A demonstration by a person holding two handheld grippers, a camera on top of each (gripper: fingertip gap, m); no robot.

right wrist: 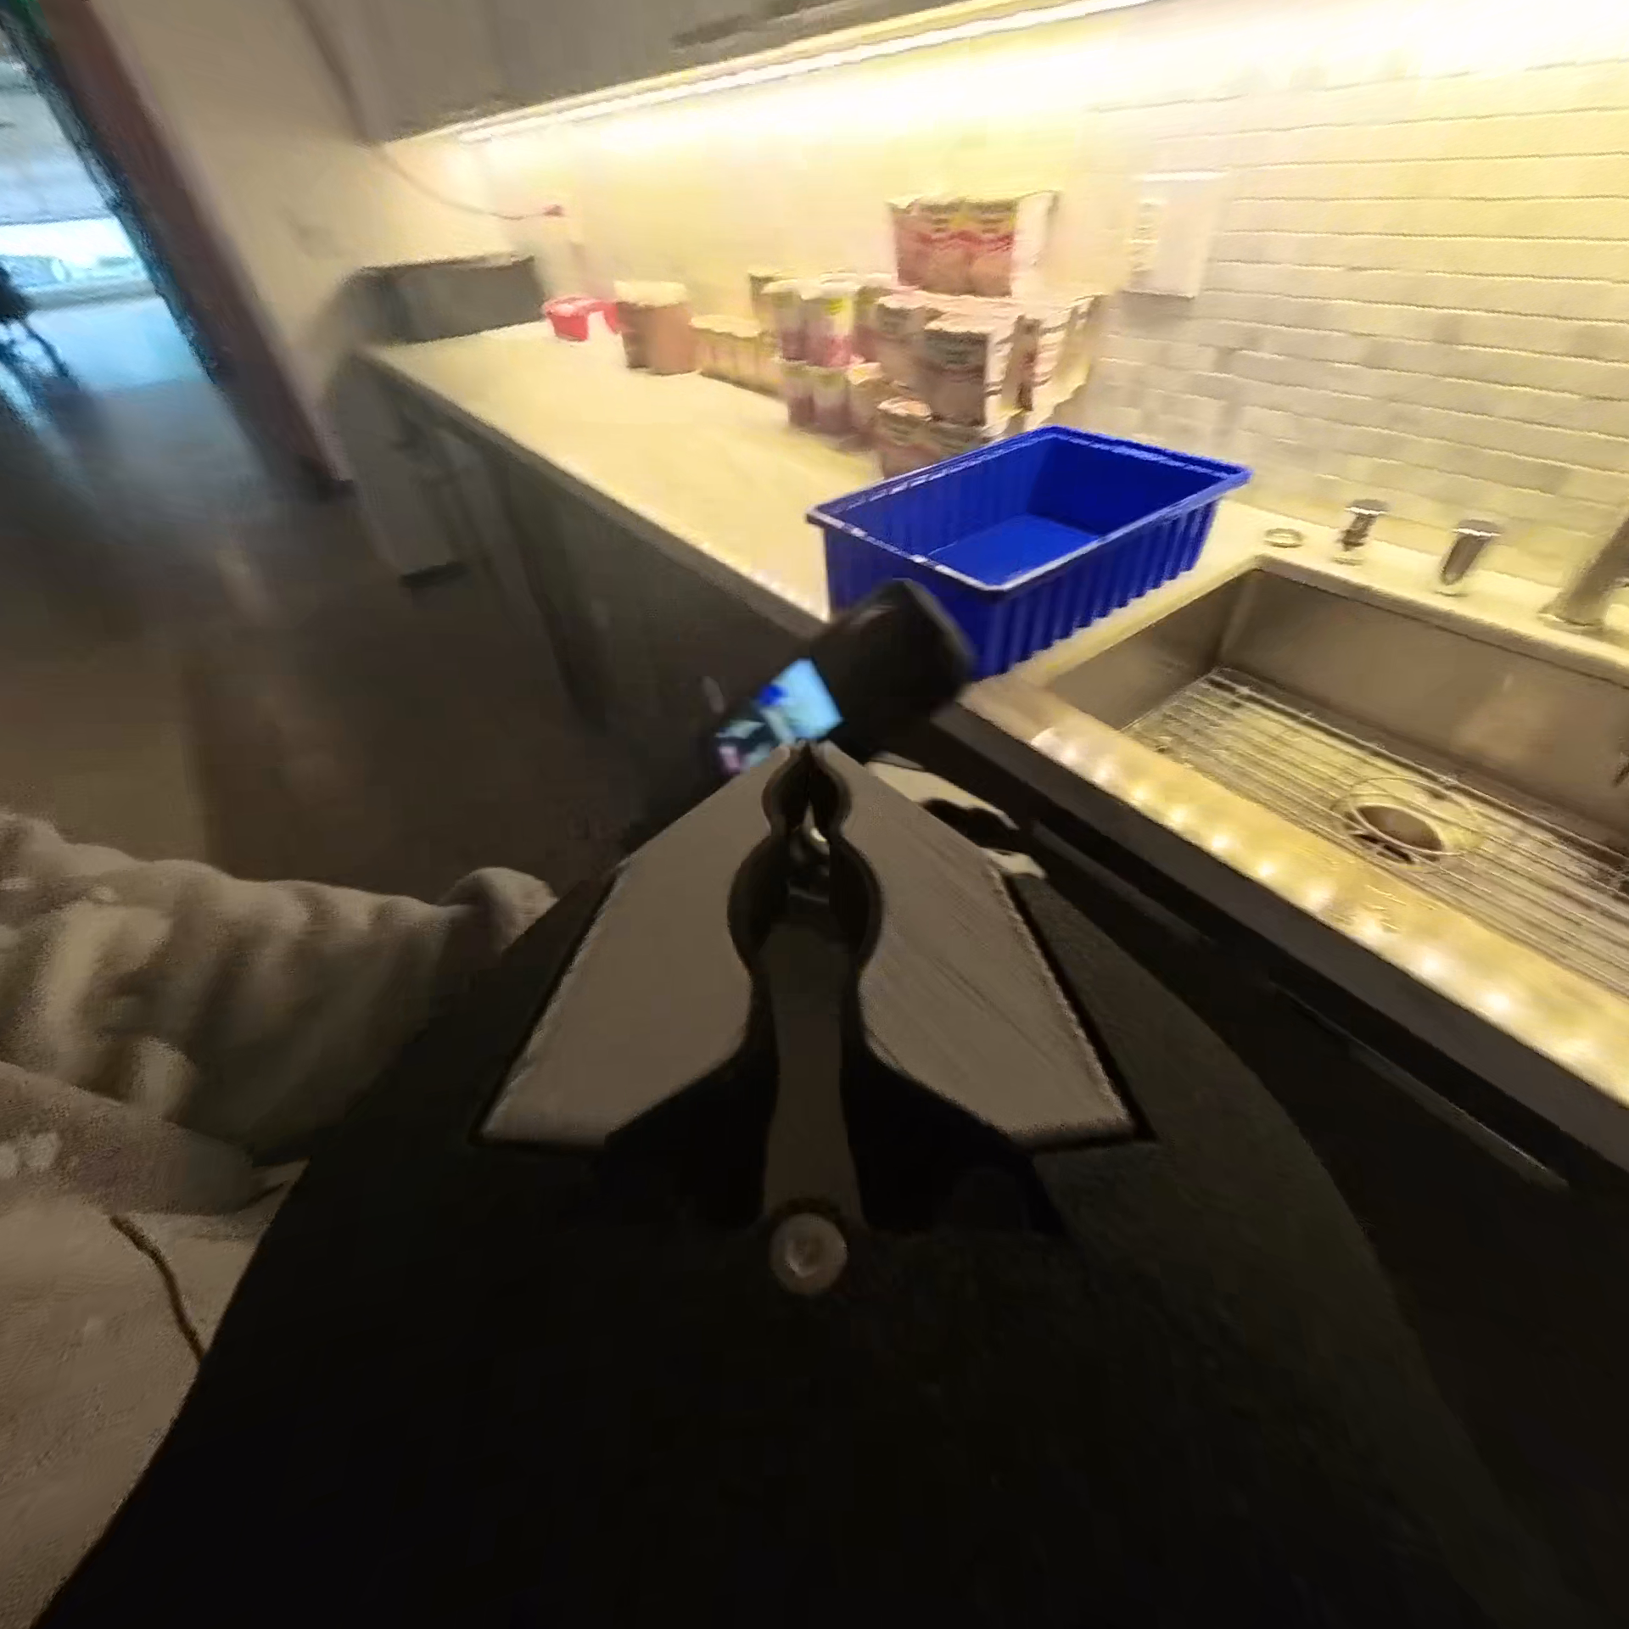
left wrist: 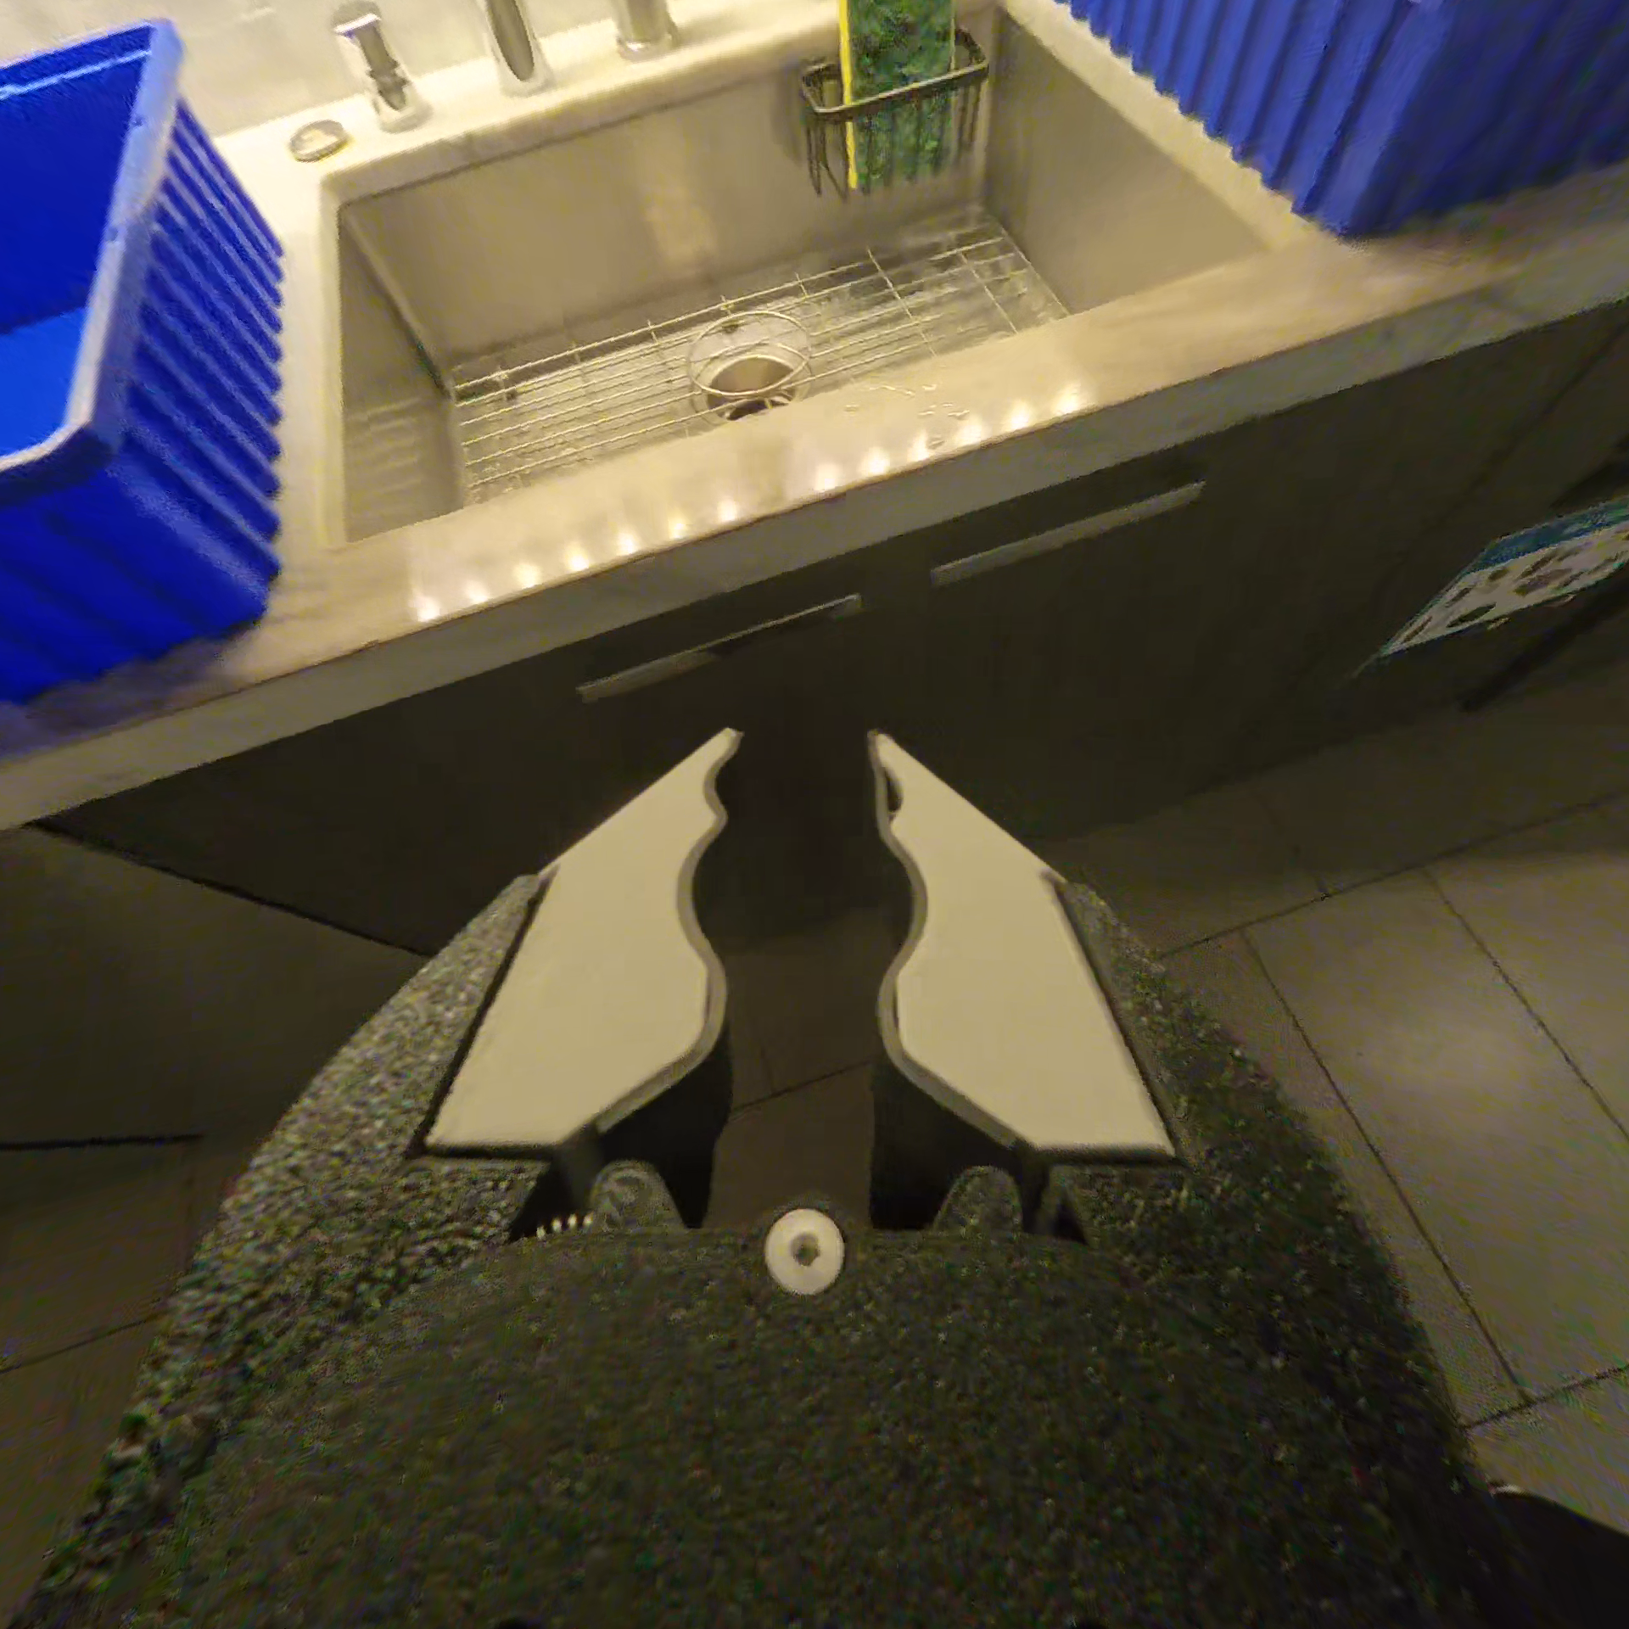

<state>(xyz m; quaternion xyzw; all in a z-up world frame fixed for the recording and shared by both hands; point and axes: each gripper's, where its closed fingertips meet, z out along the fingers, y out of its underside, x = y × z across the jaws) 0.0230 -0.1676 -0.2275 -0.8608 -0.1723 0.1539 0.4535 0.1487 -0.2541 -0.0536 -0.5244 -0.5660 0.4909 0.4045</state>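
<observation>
Hanging in front of the dark cabinet doors [left wrist: 890, 617] below the counter, the left gripper [left wrist: 804, 749] had its tongs spread apart with nothing between them, the tips well short of the counter edge. Beyond it lay the steel sink [left wrist: 397, 370], with a wire grid [left wrist: 617, 388] on its bottom and a round drain [left wrist: 749, 370] near the middle. A wire caddy [left wrist: 890, 106] hung on the sink's far wall and held a green and yellow sponge [left wrist: 899, 79]. One blue ribbed bin [left wrist: 150, 423] stood on the counter to the left of the sink, empty as far as could be seen, and a second blue bin [left wrist: 1375, 97] stood to the right. Faucet fittings [left wrist: 520, 44] rose behind the sink.

The right gripper [right wrist: 807, 767] had its tongs pressed together at the tips, holding nothing. Just past them sat a small black camera [right wrist: 881, 670] with a lit screen, seemingly that of the other gripper. A light fuzzy sleeve [right wrist: 220, 996] reached in from the left. Farther along the counter [right wrist: 635, 441], the blue bin [right wrist: 1022, 538] showed beside the sink [right wrist: 1322, 643], and stacked cartons and jars [right wrist: 926, 353] stood blurred against the tiled wall.
</observation>
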